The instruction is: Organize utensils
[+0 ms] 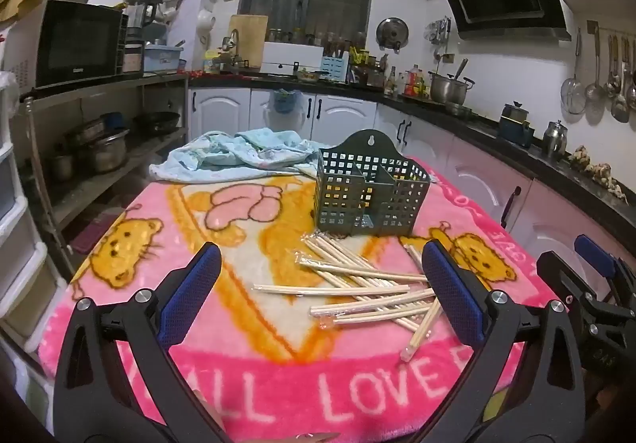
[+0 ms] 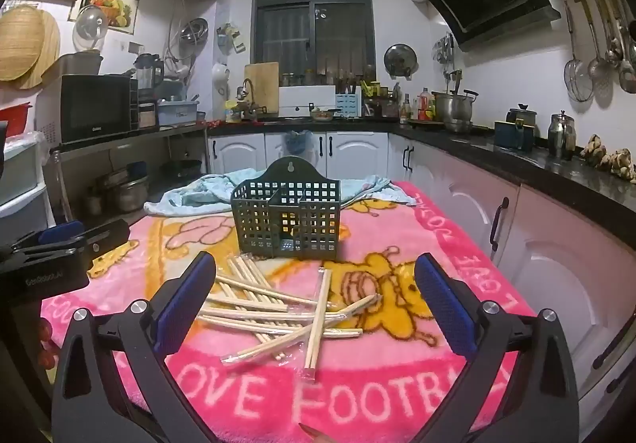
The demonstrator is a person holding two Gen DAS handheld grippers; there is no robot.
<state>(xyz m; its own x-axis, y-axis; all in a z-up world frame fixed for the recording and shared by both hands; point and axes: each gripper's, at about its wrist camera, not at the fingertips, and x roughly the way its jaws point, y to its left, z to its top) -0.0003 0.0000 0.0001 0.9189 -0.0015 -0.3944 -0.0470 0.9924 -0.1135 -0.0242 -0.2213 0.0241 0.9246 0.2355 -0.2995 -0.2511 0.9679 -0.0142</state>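
Chopsticks in slick plastic sleeves looked light, stiff and slippery, so we, left gripper and right gripper both spread empty, judged mid-length best for pinching.

A basket stands on the blanket covering the table. A heap of chopsticks lies crisscrossed just before it. Behind the basket lies a crumpled towel. Beyond runs a counter with cabinets below.
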